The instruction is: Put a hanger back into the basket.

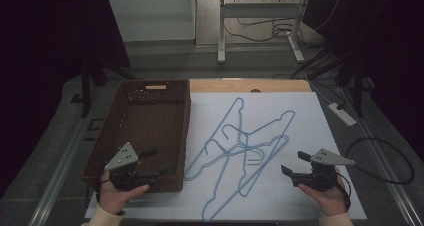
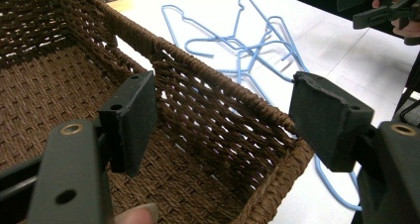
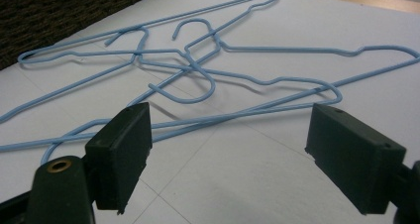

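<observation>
Hangers [image 1: 240,151] (blue, tangled), beside basket [image 1: 150,93]

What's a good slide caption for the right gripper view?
Open right hand-held gripper faces a tangle of blue wire hangers on the white table.

Basket wall [image 2: 218,100] between jaws and hangers [image 1: 240,151]
</observation>
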### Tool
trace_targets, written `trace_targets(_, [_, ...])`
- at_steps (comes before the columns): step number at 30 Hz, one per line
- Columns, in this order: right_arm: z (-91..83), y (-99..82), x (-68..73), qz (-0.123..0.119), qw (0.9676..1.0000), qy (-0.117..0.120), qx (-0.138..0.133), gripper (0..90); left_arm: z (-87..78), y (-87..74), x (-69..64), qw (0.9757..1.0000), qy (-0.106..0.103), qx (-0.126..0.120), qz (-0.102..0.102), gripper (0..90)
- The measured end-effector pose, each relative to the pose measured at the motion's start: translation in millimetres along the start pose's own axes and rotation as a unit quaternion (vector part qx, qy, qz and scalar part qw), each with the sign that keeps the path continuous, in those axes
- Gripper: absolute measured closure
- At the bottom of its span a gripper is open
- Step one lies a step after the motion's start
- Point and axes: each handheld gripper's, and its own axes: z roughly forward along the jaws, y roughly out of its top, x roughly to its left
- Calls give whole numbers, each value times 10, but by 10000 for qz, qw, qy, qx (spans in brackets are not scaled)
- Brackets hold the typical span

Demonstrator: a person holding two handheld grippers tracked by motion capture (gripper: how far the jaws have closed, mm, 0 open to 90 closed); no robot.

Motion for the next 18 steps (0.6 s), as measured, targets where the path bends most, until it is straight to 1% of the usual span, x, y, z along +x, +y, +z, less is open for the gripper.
trace_targets(18, [-17, 13, 7, -32, 10000, -38, -15, 207, -22, -19, 10, 10000, 59, 21, 2, 280])
